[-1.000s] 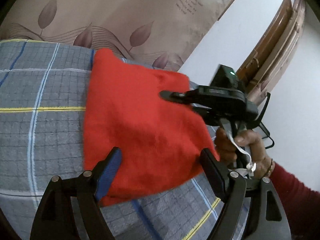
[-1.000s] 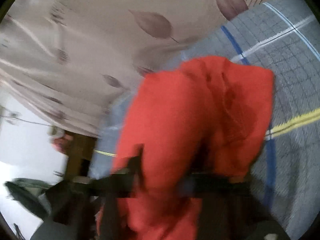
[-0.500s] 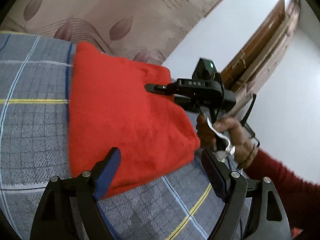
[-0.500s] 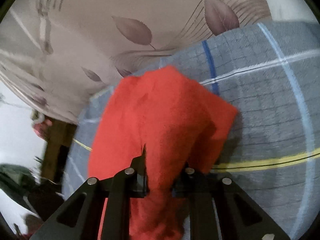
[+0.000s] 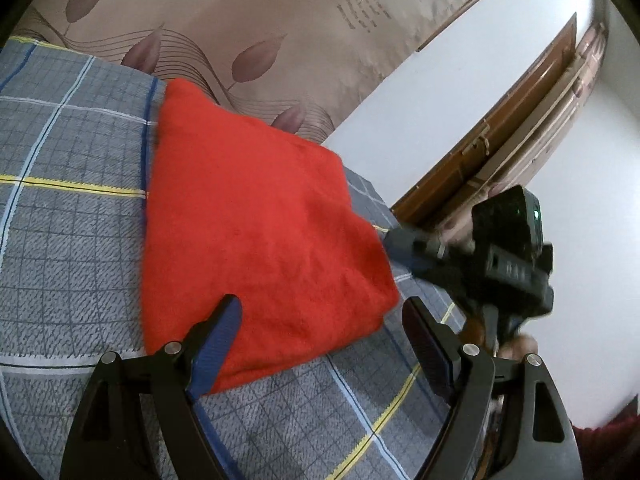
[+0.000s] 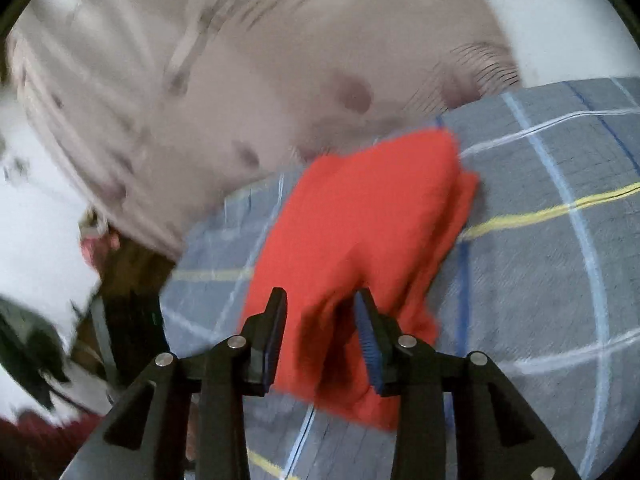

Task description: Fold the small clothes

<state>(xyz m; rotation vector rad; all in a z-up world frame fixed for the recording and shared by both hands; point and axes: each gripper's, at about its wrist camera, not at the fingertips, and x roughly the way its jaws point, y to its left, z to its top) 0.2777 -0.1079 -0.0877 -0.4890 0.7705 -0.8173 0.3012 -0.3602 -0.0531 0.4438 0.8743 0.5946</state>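
Left wrist view: the red garment point(image 5: 256, 232) lies folded flat on the grey checked bedspread point(image 5: 68, 216), its far corner toward the leaf-patterned curtain point(image 5: 224, 12). The left gripper point(image 5: 320, 332) stands wide at the garment's near edge, holding nothing. The right gripper point(image 5: 404, 240) sits just beside the garment's right edge.

Right wrist view, blurred: the right gripper's point(image 6: 320, 320) jaws are opening, the garment's point(image 6: 372, 216) near end between them, seemingly unpinched.

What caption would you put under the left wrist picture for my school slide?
Folded red cloth lies on a checked blanket; the left gripper is open beside it.
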